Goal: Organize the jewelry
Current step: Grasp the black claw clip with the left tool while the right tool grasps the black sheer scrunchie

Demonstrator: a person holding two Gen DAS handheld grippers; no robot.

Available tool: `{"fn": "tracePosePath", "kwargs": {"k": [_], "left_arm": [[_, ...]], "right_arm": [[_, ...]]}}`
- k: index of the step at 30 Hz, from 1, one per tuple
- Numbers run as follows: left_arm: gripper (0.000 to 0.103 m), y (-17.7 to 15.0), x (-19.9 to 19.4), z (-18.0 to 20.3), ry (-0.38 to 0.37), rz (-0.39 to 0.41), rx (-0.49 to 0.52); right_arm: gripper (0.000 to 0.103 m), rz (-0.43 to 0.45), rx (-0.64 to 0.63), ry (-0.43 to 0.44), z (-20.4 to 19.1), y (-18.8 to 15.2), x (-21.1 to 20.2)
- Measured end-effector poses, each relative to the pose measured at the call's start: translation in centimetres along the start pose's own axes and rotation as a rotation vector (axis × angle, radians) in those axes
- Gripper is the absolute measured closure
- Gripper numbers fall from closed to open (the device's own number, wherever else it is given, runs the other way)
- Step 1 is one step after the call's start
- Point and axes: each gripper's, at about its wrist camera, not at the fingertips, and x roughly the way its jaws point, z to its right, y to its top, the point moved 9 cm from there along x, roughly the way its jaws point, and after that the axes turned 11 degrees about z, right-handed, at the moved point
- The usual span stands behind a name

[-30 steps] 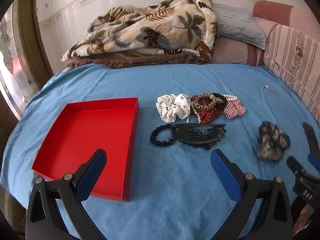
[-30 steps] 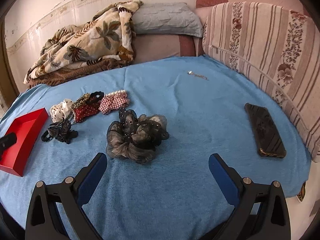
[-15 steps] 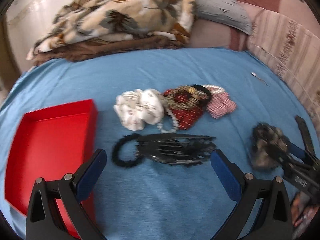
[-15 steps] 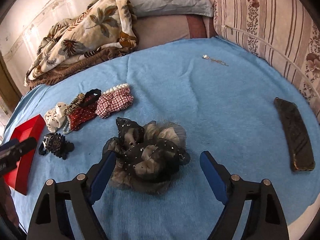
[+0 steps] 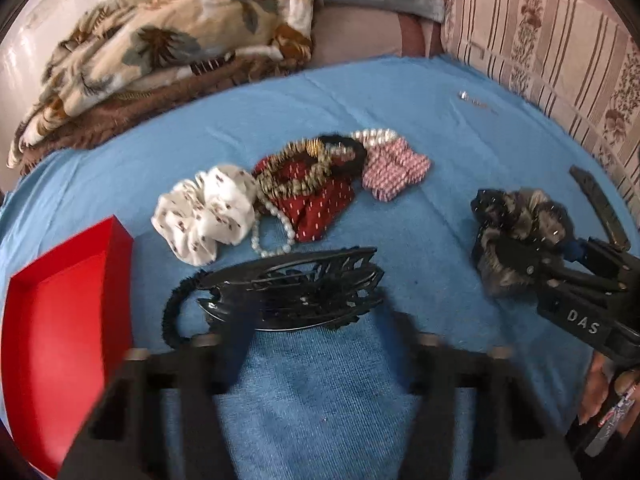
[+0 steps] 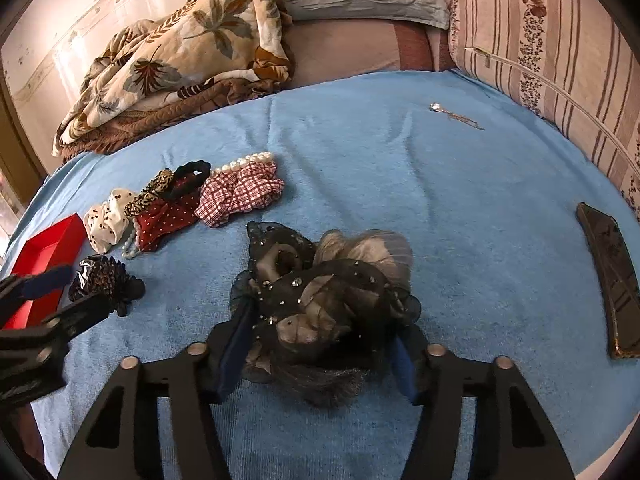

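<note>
Basically both tongs were closing at once on separate items on the blue bed cover (image 6: 460, 208). Left tongs (image 5: 316, 332) straddled the black hair claw (image 5: 296, 292), jaws still apart and blurred, pads not clearly pressing on it yet. Right tongs (image 6: 320, 344) were around the black-and-grey tulle scrunchie (image 6: 324, 292), blue pads buried in the fabric on both sides, so likely just biting, but I couldn't confirm a firm hold. Red tray (image 5: 64, 328) sat at the left of the claw, just beside it, with nothing visible in it. Rest of the pile lay behind: white scrunchie (image 5: 208, 216), red dotted scrunchie (image 5: 316, 200), checked scrunchie (image 5: 394, 168), pearl bracelet (image 5: 276, 236). Risks, as I judged them: the claw is hard and smooth, and a black elastic hair tie (image 5: 176, 312) looped at its left end, so the left pad could snag the tie and drag both, or the claw could skate out sideways. The tulle is soft and puffy, so the right tongs might pinch only an outer frill and drop it on the lift. A phone (image 6: 612, 284) lay well apart at the right.
</note>
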Motion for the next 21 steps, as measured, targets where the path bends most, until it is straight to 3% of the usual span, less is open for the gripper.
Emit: {"fn": "tracePosePath", "kwargs": {"k": [2,5,8,21], "left_arm": [[0.072,0.4,-0.3,0.0,-0.004,0.018,-0.013],[0.085,1.0,-1.4,-0.1,-0.001,0.036,-0.021],[0.09,1.6,-3.3,-0.3,-0.028,0.051,-0.058],[0.094,0.3,-12.4,-4.3,-0.24,0.079,-0.422]], "right_arm": [[0.066,0.0,0.001,0.024,-0.3,0.0,0.1],[0.074,0.014,-0.008,0.038,-0.6,0.1,-0.3],[0.08,0.022,-0.004,0.056,-1.0,0.2,-0.6],[0.084,0.101,-0.014,0.104,-2.6,0.9,-6.0]]}}
